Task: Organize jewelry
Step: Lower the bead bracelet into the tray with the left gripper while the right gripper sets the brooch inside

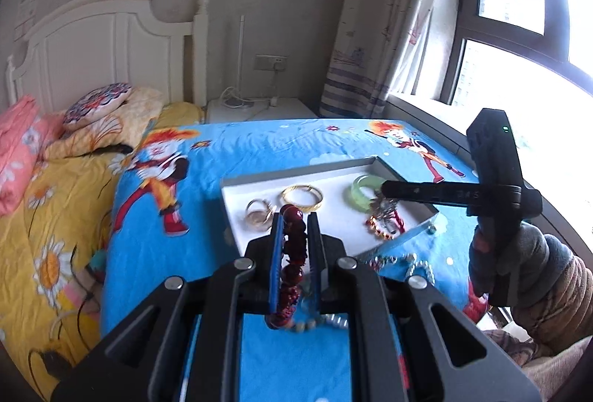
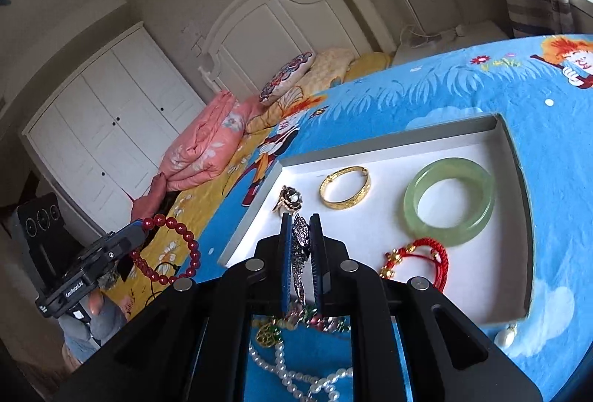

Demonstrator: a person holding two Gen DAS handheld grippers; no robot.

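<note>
The left gripper has its two blue-lined fingers pressed in on a dark red bead bracelet, which hangs down between them in a loop; from the other side the same bracelet can be seen dangling in the air off the edge of the blue cartoon cloth, above the yellow flowered bedspread. The right gripper is pinching a silvery, sparkly ornament (a brooch or pendant, too blurred to say which), and it hovers low over the near edge of the white tray. That tray sits on the blue cloth and already holds several pieces: a pale green bangle toward its right side, a gold bangle near the middle, a dark flower-shaped ring or brooch at the left just beyond the right gripper's tips, and a red cord bracelet with gold beads toward the near right, close below the green bangle. Outside the tray, on the cloth nearer the person, lies a tangle of loose pieces: a white pearl string, a green and gold charm, and a single pearl drop just beside the tray's near right corner. A folded pink quilt and a patterned cushion lie at the white headboard.
</note>
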